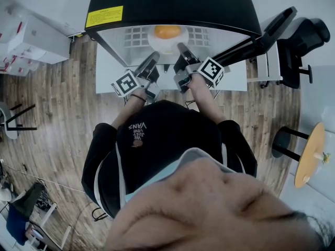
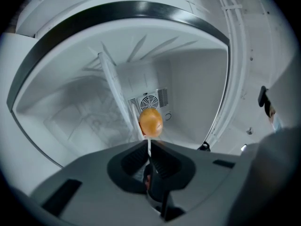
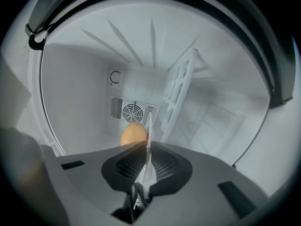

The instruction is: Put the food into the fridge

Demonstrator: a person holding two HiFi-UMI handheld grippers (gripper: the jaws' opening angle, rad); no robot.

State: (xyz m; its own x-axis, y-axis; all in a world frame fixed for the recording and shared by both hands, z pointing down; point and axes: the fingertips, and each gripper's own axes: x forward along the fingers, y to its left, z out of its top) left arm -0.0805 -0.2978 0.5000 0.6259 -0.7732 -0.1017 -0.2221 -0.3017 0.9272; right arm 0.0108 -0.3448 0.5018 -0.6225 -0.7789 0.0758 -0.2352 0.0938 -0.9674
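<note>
Food: a round orange-coloured piece (image 1: 167,32) sits on a white plate (image 1: 157,45), just beyond the tips of both pairs of jaws and between the two grippers.
Plate: held by its near rim from two sides, inside the open mouth of the fridge (image 1: 172,4); it carries only that one piece.
Left gripper (image 1: 154,56): jaws pressed onto the plate's thin white edge, the food straight ahead of them.
Right gripper (image 1: 182,48): jaws likewise pinching the plate's rim, the food just ahead and slightly to their left.
Fridge interior: white walls; a round fan vent (image 3: 132,111) lies on the back wall, well beyond the jaws and behind the food.
Rack: a white wire rack (image 3: 181,88) lies close alongside the plate; whether they touch cannot be told.
Door: black door (image 1: 272,30) swung open, out past the right gripper.
</note>
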